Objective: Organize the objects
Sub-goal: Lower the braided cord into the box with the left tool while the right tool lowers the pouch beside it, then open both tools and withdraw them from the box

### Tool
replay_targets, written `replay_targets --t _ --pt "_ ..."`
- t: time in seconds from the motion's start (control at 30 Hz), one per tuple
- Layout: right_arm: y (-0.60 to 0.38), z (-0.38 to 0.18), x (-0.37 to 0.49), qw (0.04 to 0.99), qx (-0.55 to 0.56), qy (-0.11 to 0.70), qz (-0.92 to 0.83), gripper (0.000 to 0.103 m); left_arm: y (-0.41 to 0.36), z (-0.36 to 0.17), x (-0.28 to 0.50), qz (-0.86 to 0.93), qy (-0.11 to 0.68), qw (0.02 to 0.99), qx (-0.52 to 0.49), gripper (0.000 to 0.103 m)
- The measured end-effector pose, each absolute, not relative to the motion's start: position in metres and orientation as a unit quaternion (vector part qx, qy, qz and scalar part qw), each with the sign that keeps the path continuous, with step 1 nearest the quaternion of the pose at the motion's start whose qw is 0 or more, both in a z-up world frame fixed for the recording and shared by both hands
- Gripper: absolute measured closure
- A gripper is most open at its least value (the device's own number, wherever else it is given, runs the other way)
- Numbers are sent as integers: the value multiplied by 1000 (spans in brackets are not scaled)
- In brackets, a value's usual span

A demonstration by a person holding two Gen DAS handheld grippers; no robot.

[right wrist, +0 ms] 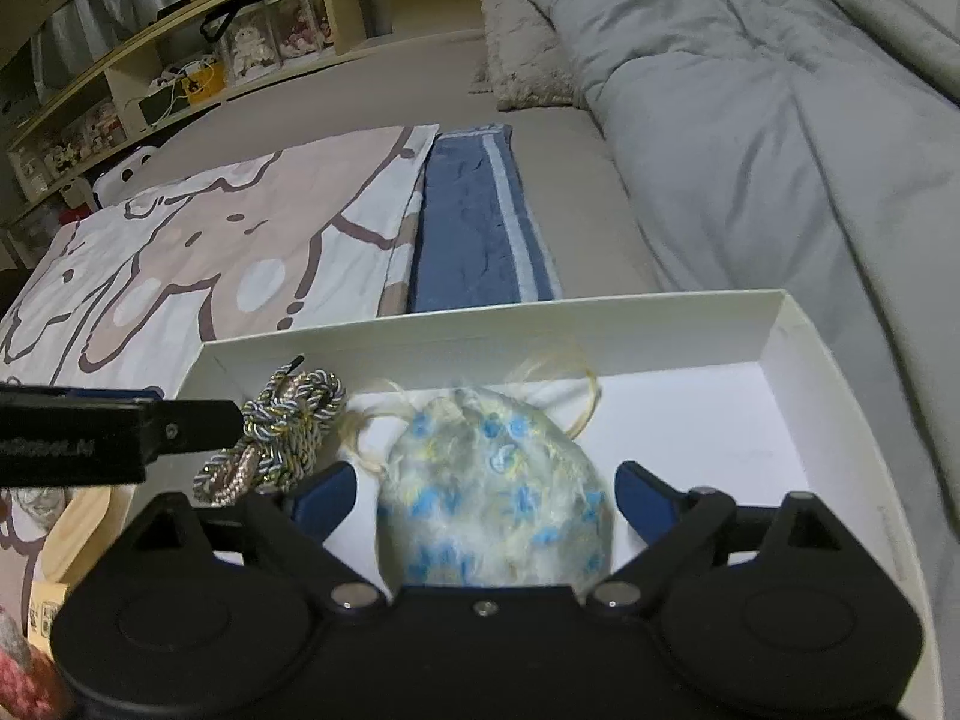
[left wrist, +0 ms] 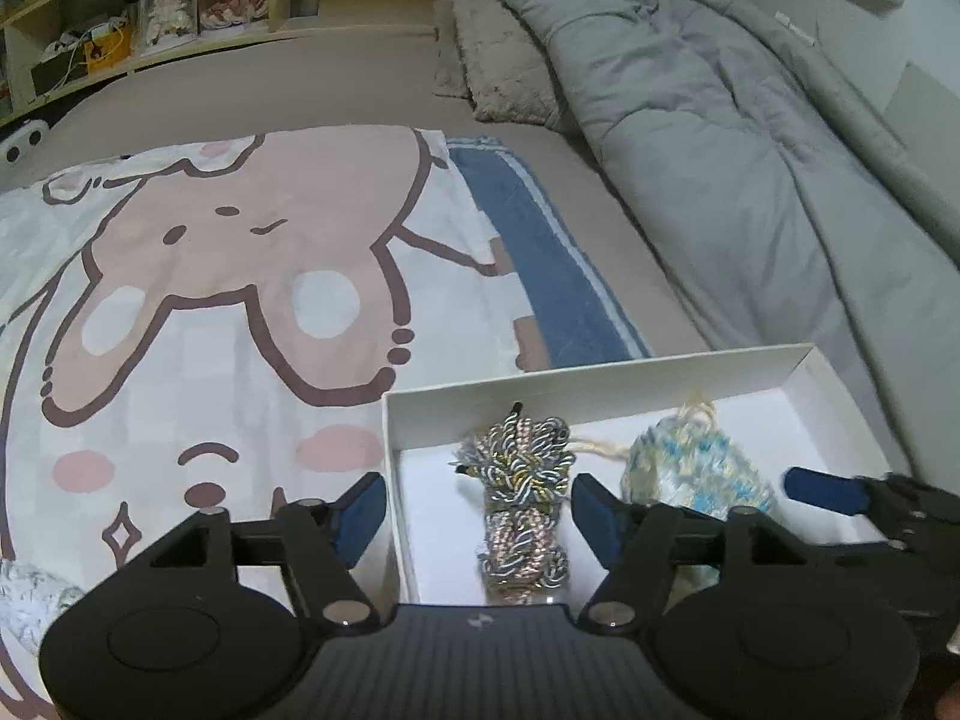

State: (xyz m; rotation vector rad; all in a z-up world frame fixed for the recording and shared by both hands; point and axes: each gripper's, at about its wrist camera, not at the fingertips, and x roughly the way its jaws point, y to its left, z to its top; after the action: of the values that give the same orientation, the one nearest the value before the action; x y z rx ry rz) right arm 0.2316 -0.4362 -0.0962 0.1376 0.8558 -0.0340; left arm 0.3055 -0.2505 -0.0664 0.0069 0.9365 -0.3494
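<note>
A shallow white box (left wrist: 600,375) lies on the bed. Inside it on the left is a braided cord bundle (left wrist: 525,498) in silver, blue and pink. My left gripper (left wrist: 477,513) stands open around the bundle, its pads clear of it and its left finger outside the box wall. To the right in the box rests a fuzzy pouch (right wrist: 492,492), cream with blue dots and a drawstring. My right gripper (right wrist: 486,495) is open on either side of the pouch without pressing it. The cord bundle (right wrist: 282,426) also shows there, beside a finger of the left gripper (right wrist: 180,429).
A cartoon-print blanket (left wrist: 210,300) and a folded blue towel (left wrist: 558,276) lie beyond the box. A grey duvet (left wrist: 750,150) is heaped on the right, with a fuzzy pillow (left wrist: 498,60) behind. Shelves (left wrist: 120,18) line the far side. A wooden item (right wrist: 84,528) sits left of the box.
</note>
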Motion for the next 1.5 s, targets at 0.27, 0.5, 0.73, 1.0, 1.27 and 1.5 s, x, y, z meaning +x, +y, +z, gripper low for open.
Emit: replay_targets --t 0.27,0.5,0.73,1.0,1.27,1.5 --pt "-460 -96 216 905 110 410 -29 27 -268 -81 313 -161 453 875 53 21" --pt "-472 -108 226 893 152 422 -43 42 -272 -103 316 -130 472 869 73 16" --pt "-452 -113 235 894 145 423 -25 50 -256 -107 314 -107 478 870 53 16" --pt "-434 -104 234 898 124 422 -18 51 -247 -103 309 -108 485 867 45 17" --pt "-439 -70 210 910 111 398 -29 49 -237 -63 290 -135 465 875 25 17" --pt "-434 -35 178 922 79 377 -44 33 -225 -26 259 -152 441 884 29 17"
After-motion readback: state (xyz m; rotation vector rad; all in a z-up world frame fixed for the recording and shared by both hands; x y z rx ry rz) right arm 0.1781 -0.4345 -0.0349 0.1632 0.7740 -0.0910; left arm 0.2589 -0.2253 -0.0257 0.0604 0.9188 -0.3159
